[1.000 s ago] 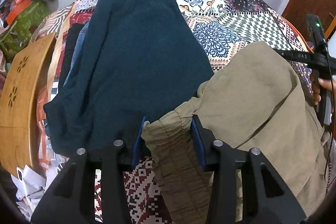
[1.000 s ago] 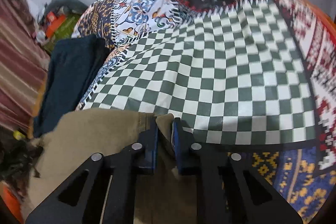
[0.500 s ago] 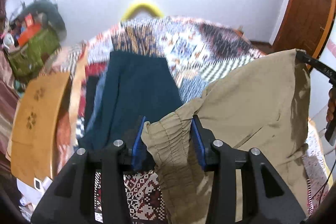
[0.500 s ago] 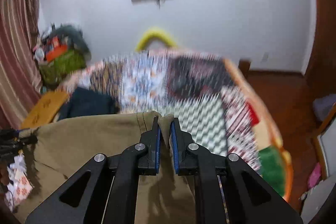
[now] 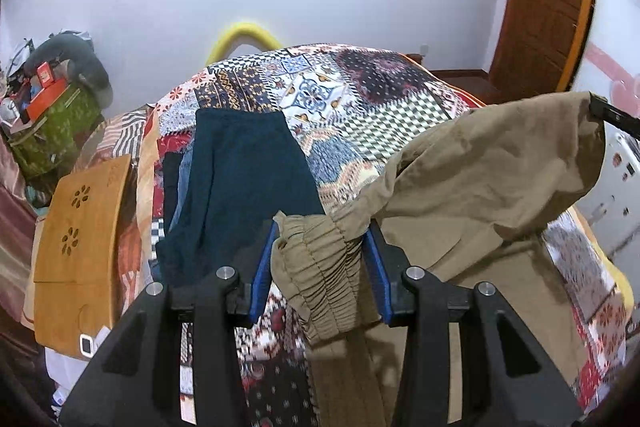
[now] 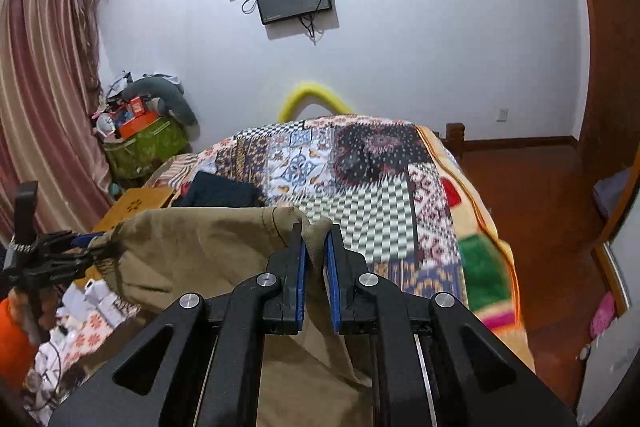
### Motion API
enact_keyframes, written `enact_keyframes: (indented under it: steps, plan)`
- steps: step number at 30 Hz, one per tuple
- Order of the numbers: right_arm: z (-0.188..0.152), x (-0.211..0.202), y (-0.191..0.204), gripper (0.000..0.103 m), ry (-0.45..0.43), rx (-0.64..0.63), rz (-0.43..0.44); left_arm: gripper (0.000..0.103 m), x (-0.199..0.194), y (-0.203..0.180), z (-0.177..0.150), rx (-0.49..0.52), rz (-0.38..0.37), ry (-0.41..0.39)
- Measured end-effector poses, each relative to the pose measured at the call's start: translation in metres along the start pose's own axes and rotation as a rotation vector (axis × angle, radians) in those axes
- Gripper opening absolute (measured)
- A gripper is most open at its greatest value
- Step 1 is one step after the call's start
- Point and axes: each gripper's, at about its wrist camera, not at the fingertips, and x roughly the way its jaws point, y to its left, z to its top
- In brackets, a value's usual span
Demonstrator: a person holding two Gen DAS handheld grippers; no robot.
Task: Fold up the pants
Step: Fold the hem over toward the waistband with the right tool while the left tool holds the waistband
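Left wrist view: left claw (image 5: 320, 267) clamped on khaki pants (image 5: 492, 171) waistband, lower centre; right claw (image 6: 316, 263) pinched shut on their other end. Both had lifted the pants off the bed (image 5: 384, 95), probably fully clear, ready for spreading.

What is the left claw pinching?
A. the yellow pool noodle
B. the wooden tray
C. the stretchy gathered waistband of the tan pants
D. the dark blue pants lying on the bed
C. In the left wrist view the left claw has the gathered elastic waistband of the tan pants bunched between its blue pads, while the dark blue pants lie flat on the quilt beyond it, untouched.
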Motion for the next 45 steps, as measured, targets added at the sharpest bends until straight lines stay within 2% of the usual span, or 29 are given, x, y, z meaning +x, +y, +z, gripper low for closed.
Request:
enact_keyframes:
  steps: [9, 20, 30, 34, 39, 41, 43, 45]
  plan:
    - [-0.068, -0.045, 0.017, 0.009, 0.042, 0.003, -0.014, 0.042, -0.022, -0.013, -0.057, 0.055, -0.032, 0.039]
    - [-0.156, -0.073, 0.024, 0.010, 0.139, 0.074, -0.040, 0.044, -0.049, -0.033, -0.121, 0.148, 0.018, 0.041]
    - [-0.213, -0.080, 0.034, 0.017, 0.236, 0.087, -0.083, 0.048, -0.047, -0.031, -0.159, 0.101, 0.030, 0.101]
    - [-0.227, -0.085, 0.038, 0.023, 0.275, 0.093, -0.097, 0.052, -0.057, -0.031, -0.161, 0.090, 0.027, 0.096]
    - [-0.227, -0.103, 0.042, 0.026, 0.252, 0.108, -0.098, 0.060, -0.077, -0.037, -0.163, 0.123, 0.067, 0.072]
    - [-0.222, -0.112, 0.047, 0.032, 0.226, 0.087, -0.099, 0.068, -0.086, -0.039, -0.160, 0.133, 0.068, 0.053]
    - [-0.216, -0.115, 0.054, 0.042, 0.206, 0.061, -0.102, 0.072, -0.094, -0.045, -0.156, 0.147, 0.054, 0.033]
    - [-0.210, -0.118, 0.062, 0.046, 0.183, 0.035, -0.089, 0.075, -0.098, -0.051, -0.152, 0.168, 0.039, 0.024]
